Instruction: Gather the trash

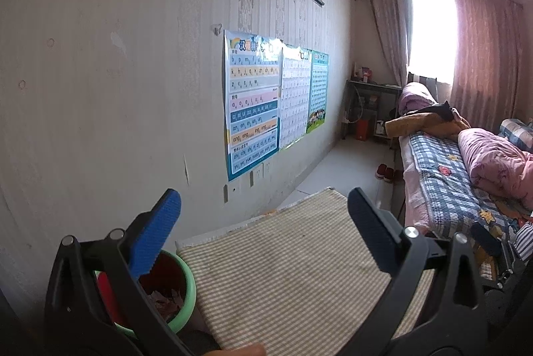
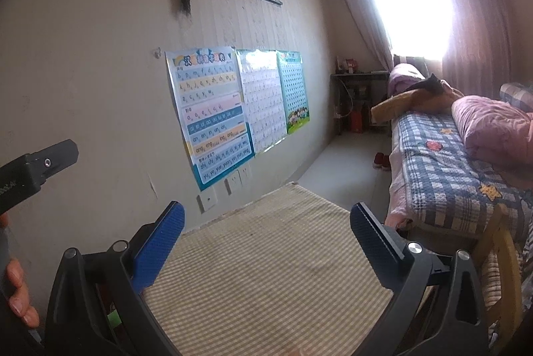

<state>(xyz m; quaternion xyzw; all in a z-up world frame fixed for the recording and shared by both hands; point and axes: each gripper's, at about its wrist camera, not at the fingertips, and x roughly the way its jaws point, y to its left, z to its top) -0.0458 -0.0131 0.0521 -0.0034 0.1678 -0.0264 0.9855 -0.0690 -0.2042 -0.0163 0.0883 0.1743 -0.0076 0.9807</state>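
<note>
1. The trash bin (image 1: 180, 286), a round one with a green rim and red inside, stood at the left edge of the checked table mat (image 1: 283, 262), against the wall; crumpled scraps (image 1: 165, 299) lay in it. Only the left wrist view showed its inside; in the right wrist view just a sliver of green (image 2: 115, 317) peeked out behind the gripper frame.
2. The left gripper (image 1: 263, 222) hung over the mat with its blue-padded fingers (image 1: 156, 232) wide apart and empty, the left one over the bin's rim.
3. The right gripper (image 2: 266, 234) hung over the same mat, fingers likewise spread, gripping nothing.
4. Only the right wrist view showed the left hand (image 2: 18, 292) and the black body of its gripper, left of the mat.
5. Beyond the mat, pinyin charts (image 1: 253, 102) were stuck on the wall.
6. Right of the mat stood a bed with a plaid quilt (image 2: 443, 162) and a pink duvet (image 2: 493, 126); red shoes (image 1: 384, 172) sat on the floor beside it.
</note>
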